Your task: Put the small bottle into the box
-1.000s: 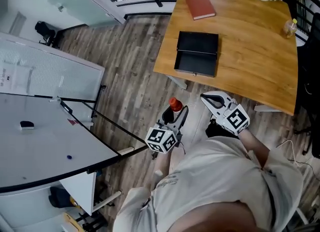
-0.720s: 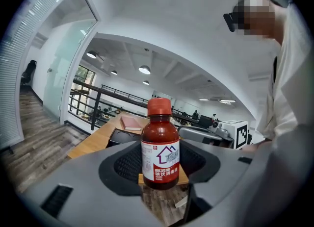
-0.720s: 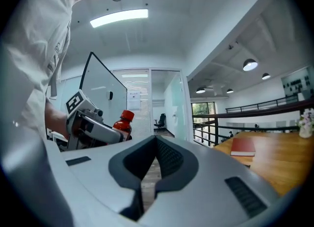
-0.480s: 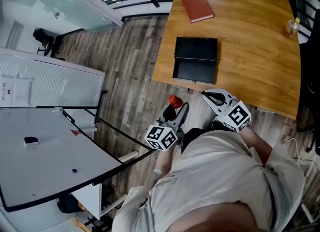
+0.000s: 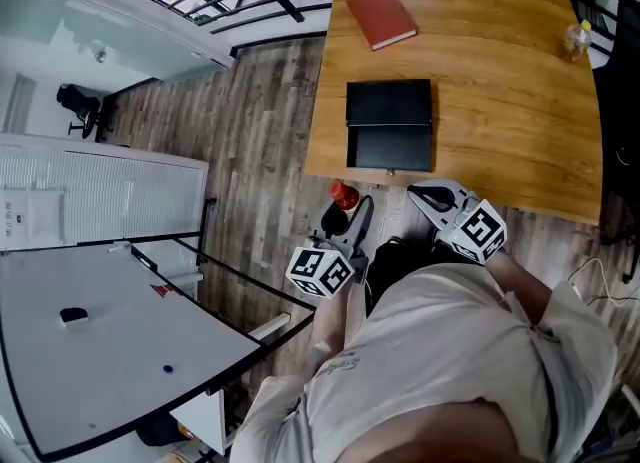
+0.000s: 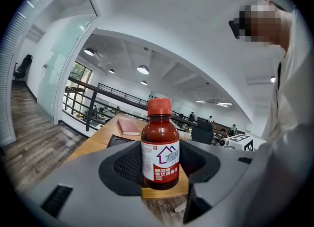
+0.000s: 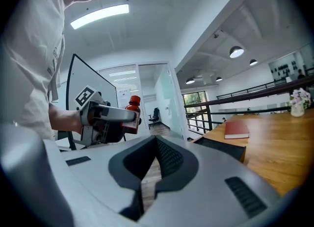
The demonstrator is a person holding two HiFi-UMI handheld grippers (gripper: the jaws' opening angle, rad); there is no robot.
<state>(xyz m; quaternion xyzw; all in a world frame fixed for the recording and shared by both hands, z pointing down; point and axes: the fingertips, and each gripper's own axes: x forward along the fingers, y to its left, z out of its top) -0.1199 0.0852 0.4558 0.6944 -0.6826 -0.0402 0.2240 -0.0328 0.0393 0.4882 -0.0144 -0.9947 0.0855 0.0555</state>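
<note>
The left gripper has its jaws clamped on the sides of the bottle, cap up, over the floor just short of the table. It is probably held ready to lower into the open box ahead. The right gripper is empty, with its jaws together.

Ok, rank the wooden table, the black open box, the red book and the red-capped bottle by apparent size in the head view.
1. wooden table
2. black open box
3. red book
4. red-capped bottle, only partly visible in the left gripper
</note>
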